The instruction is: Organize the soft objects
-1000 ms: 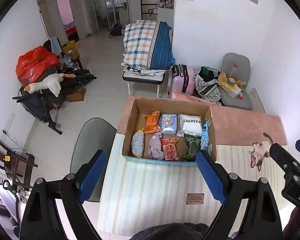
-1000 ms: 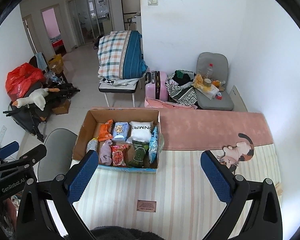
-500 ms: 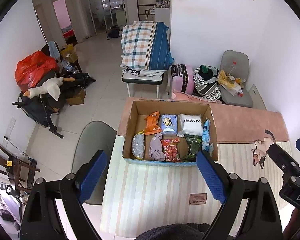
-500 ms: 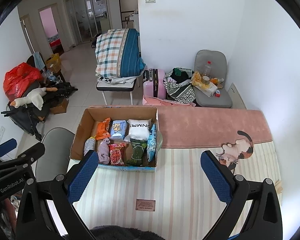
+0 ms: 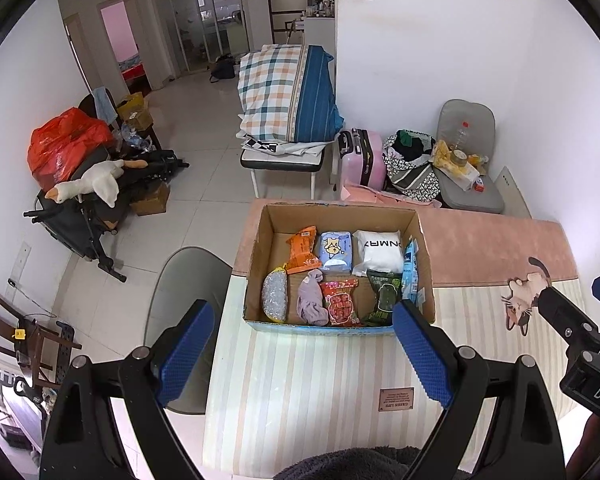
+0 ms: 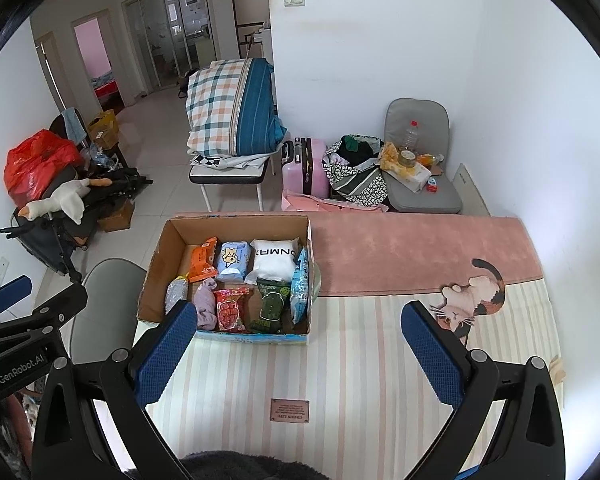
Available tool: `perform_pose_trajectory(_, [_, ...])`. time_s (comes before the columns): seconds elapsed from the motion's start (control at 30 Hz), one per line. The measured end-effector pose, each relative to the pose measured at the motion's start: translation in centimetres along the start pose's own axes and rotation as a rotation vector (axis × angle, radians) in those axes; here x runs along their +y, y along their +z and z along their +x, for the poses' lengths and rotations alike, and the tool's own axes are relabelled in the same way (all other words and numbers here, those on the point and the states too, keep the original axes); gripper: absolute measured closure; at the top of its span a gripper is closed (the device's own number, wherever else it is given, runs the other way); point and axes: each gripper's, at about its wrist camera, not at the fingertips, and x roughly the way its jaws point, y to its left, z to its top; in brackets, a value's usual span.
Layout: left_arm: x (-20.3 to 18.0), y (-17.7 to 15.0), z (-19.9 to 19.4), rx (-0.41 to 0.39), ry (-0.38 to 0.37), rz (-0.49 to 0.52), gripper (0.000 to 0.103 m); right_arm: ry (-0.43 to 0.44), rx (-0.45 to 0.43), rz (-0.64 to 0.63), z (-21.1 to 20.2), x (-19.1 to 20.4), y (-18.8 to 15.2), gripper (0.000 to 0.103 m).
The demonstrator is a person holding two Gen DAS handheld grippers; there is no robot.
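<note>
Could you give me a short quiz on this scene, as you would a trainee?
1. True or false: the left gripper is shut on a packet.
2. What lies right of the orange packet in the cardboard box's far row? A) green packet B) light blue packet C) purple cloth
3. Fill in: the table mat shows a picture of a ____.

Key
1. False; both it and the right gripper are open and empty.
2. B, the light blue packet.
3. Cat.
</note>
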Motion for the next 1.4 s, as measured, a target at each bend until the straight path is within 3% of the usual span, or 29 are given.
perform_pose_trajectory(1.4, [0.6, 1.1, 0.2, -0.015, -0.015, 0.024, 0.011, -0.006, -0.016, 0.016, -1.0, 0.3, 0.7, 0.000])
